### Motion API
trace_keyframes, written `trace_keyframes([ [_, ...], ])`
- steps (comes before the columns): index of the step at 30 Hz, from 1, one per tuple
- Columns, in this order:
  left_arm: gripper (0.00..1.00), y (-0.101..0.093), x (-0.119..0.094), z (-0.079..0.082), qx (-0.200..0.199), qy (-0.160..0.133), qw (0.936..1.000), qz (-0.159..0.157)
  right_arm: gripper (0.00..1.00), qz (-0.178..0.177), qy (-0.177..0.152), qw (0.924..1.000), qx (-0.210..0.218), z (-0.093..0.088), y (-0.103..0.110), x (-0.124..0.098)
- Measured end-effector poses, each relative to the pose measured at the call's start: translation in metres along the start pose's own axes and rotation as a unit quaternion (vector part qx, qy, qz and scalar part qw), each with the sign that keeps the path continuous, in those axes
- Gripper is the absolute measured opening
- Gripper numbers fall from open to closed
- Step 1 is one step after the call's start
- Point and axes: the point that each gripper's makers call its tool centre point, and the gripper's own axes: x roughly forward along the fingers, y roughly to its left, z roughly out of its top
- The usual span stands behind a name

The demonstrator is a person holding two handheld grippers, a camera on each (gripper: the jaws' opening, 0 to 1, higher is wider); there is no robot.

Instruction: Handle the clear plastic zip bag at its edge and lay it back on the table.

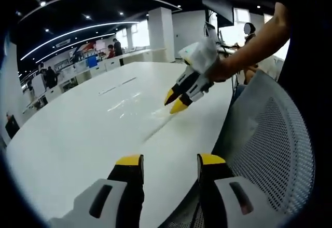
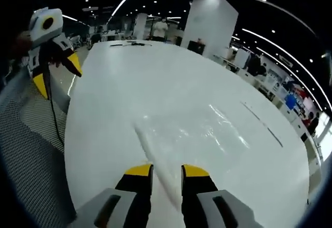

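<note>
Plastic film lies flat and glossy on the white table (image 2: 114,114), where the clear zip bag (image 2: 197,129) spreads as a wrinkled, see-through sheet, its thicker zip edge running as a pale strip toward the right gripper (image 2: 167,173). That gripper's yellow-tipped black jaws stand slightly apart on either side of the strip at the bag's near end; whether they touch it cannot be told. From the left gripper view, the right gripper (image 1: 175,101) hangs just above the bag (image 1: 137,103), held by a bare arm (image 1: 254,43), while the left gripper (image 1: 169,161) hovers at the table's near rim, jaws apart and empty, well short of the bag. Judging by this, the bag already rests on the table and the lay-down looks nearly finished, with only the release and withdrawal left. Beside the table's edge stands a grey mesh chair back (image 1: 275,134); beyond the table's far end rise white pillars (image 2: 210,20) under ceiling lights.
</note>
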Motion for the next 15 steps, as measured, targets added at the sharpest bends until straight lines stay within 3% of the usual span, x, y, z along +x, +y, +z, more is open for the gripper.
trace_keyframes([
  [4,0.41,0.003,0.000,-0.002,-0.001,-0.003,1.0000,0.001,0.29,-0.001,-0.008,0.9998,0.018,0.000,0.000,-0.015],
  [11,0.43,0.019,-0.002,-0.022,-0.010,-0.001,0.9999,-0.002,0.42,0.001,0.001,0.9999,0.017,-0.010,0.003,-0.042],
  [15,0.47,0.019,-0.001,-0.017,-0.013,-0.007,0.9999,0.002,0.50,-0.017,-0.009,0.9985,0.052,-0.012,-0.001,-0.061],
])
